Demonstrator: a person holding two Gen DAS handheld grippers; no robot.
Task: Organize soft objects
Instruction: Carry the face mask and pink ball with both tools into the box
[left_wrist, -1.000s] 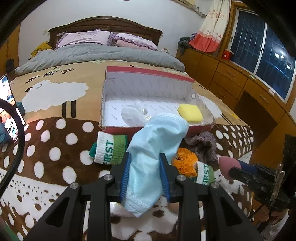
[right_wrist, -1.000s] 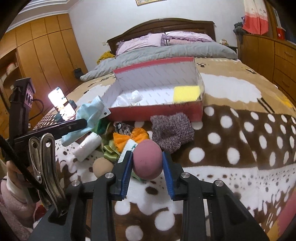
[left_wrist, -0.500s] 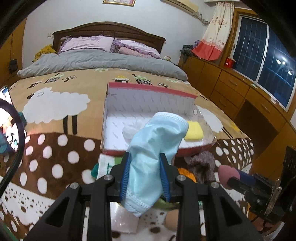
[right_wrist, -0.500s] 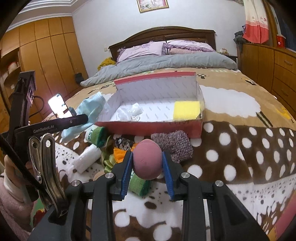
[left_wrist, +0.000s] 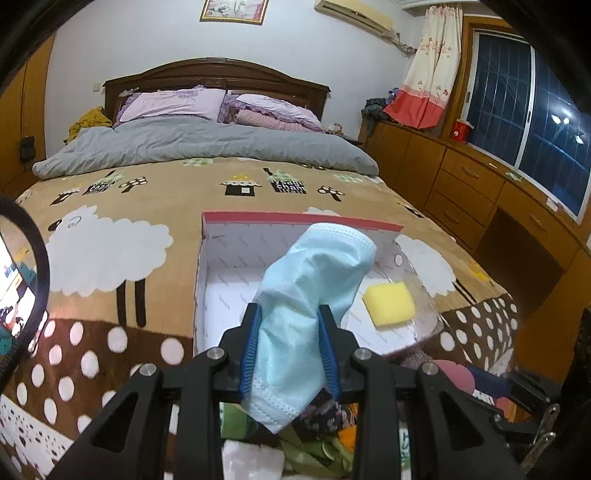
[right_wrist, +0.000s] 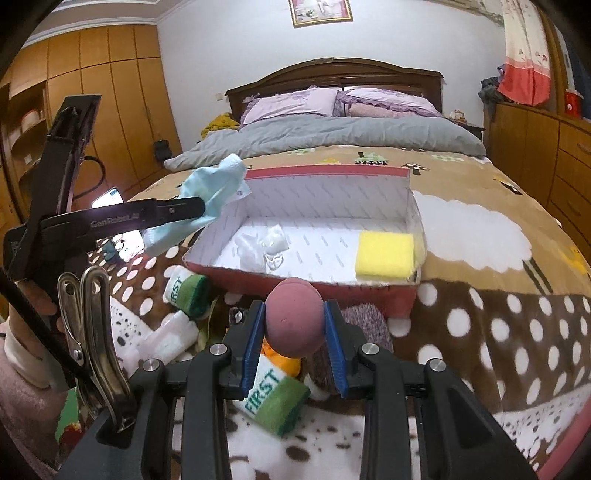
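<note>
My left gripper (left_wrist: 290, 314) is shut on a light blue face mask (left_wrist: 314, 280), which hangs over the near left part of the red box (left_wrist: 295, 218). From the right wrist view the same mask (right_wrist: 212, 188) is raised beside the box's left wall (right_wrist: 207, 240). My right gripper (right_wrist: 295, 314) is shut on a dusky pink ball (right_wrist: 294, 322), just short of the box's near wall. Inside the white-lined box lie a yellow sponge (right_wrist: 384, 256) and a clear crumpled plastic piece (right_wrist: 264, 249).
A pile of soft things lies on the spotted blanket before the box: two green-and-white "FIRST" wristbands (right_wrist: 275, 397), a purple knit piece (right_wrist: 364, 325), an orange cloth (right_wrist: 284, 363), white packets (right_wrist: 168, 338). A lit phone (right_wrist: 107, 197) stands left. Wooden drawers (left_wrist: 465, 192) line the right.
Both grippers have risen and moved toward the box. The mask now hangs over the box's near left part, and the pink ball has come close to the near wall.
</note>
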